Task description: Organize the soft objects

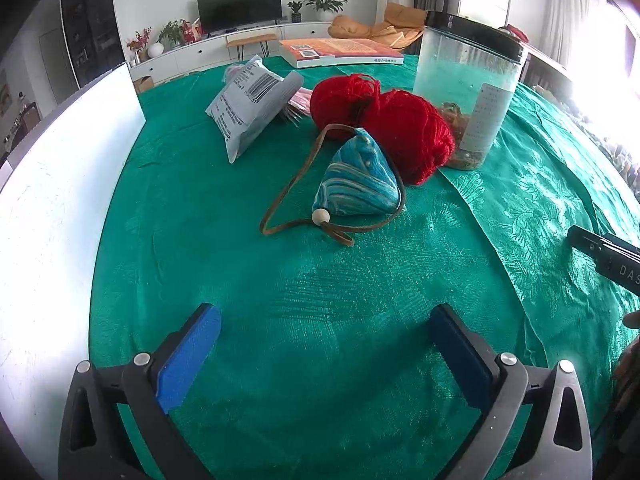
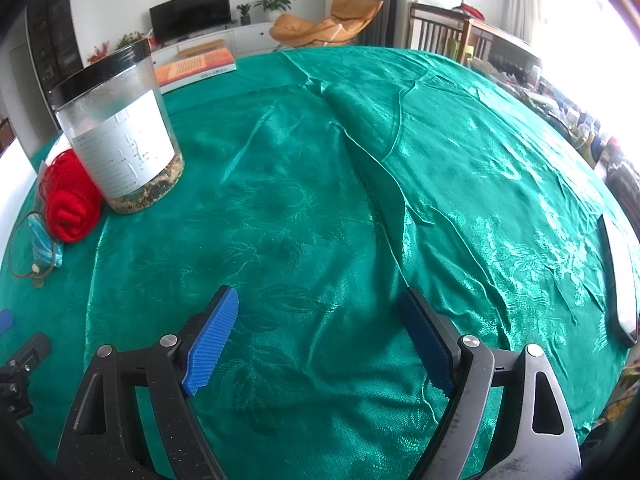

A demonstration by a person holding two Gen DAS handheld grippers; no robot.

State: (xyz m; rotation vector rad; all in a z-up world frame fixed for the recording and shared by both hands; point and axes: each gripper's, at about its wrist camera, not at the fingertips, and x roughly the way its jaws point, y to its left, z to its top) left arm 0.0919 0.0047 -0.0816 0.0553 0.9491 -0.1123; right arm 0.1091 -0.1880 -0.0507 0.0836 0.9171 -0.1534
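Each fisheye camera sat just behind its own blue-padded jaws, looking steeply down and forward, close over the green damask-clothed table [image 1: 240, 280], and both views shared the clear plastic black-lidded jar [image 2: 120, 128], the red yarn ball [image 1: 404, 136] and the far television wall.

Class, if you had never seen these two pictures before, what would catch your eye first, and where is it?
Probably the red yarn, two bright bundles near the middle of the green tablecloth, just left of the tall clear jar. In front of the yarn lies a blue striped pouch with a brown cord. Both claws, left and right, hang open over bare cloth.
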